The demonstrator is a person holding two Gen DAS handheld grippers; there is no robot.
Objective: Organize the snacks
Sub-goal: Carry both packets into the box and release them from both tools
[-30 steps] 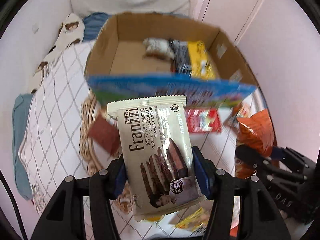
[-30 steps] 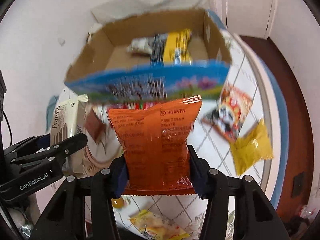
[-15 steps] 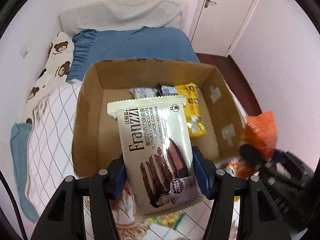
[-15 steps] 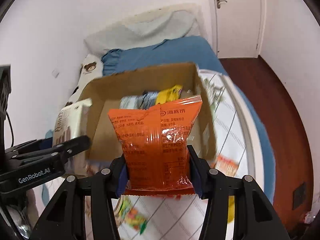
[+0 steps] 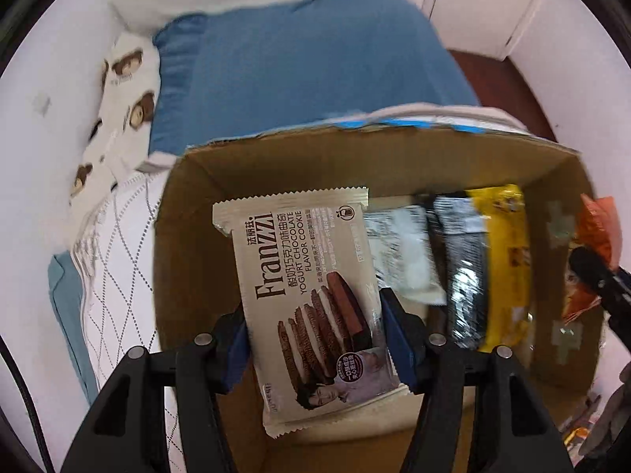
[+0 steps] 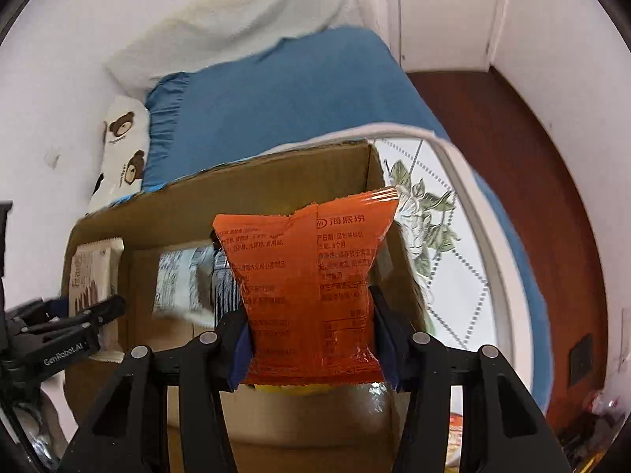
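My left tongs (image 5: 315,339) are clamped on the Franzzi cookie packet (image 5: 311,287), holding it upright over the left part of the open cardboard box (image 5: 189,260). My right tongs (image 6: 311,335) grip the orange snack bag (image 6: 307,291) above the box's right end. Inside the box lie a silver-white packet (image 5: 402,252), a black packet (image 5: 465,272) and a yellow packet (image 5: 506,260), side by side. The box sits on a quilted white bedspread (image 6: 453,244); beyond it lies a blue blanket (image 6: 295,94).
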